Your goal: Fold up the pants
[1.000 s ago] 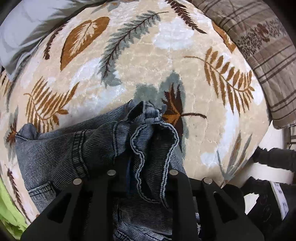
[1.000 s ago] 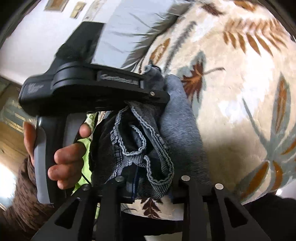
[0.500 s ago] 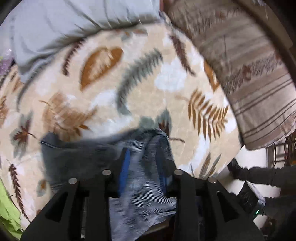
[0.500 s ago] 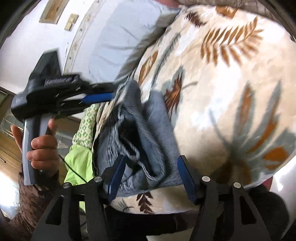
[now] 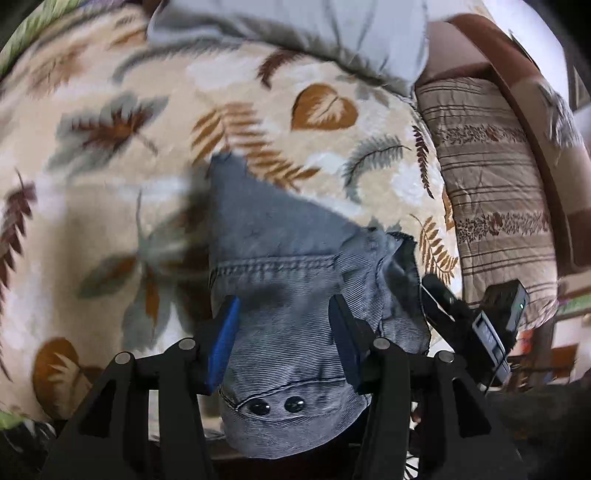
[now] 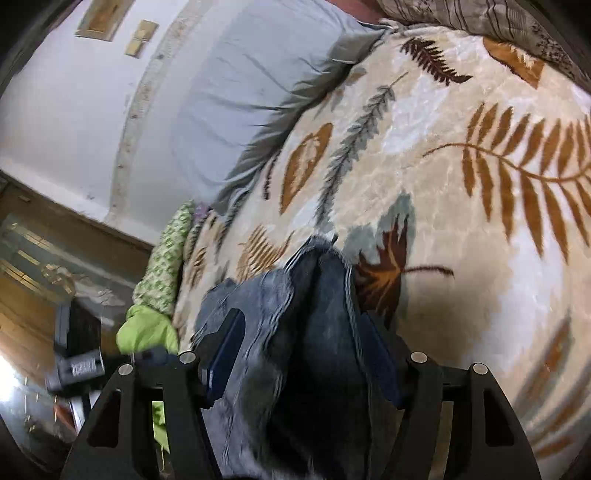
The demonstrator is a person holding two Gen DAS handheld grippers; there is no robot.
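Between the fingers of the left gripper (image 5: 282, 341) sits a bunched grey-blue denim fold of the pants (image 5: 291, 258). Jaws are opening; cloth still fills the gap, but whether the pads still press it I can't tell, call it a release in progress. Two dark buttons (image 5: 275, 406) show on the denim just below the fingers, so probably the waist end.

Right gripper (image 6: 299, 354) is the same story: jaws are opening, a thick dark fold of the pants (image 6: 295, 332) lies between the fingers, right finger hidden partly by cloth, left pad looks clear of it. Reads as letting go.

Pants lie as a compact bundle at the near edge of a bed, on a cream blanket (image 5: 147, 147) with a leaf print. In the left view a seam runs across the bundle and a corner points away toward the pillow (image 5: 295, 22); the right gripper's body shows at the bundle's right edge.

Step, my read: a fold just laid down, both ends being dropped. The bundle looks lumpy, not flat. The next move likely calls for backing both grippers clear without dragging cloth, then re-gripping an edge to flatten or fold again.

Beyond that: striped brown quilt (image 5: 491, 203) at the far side, green cloth (image 6: 147, 328) by the bed edge. Containers: none visible.
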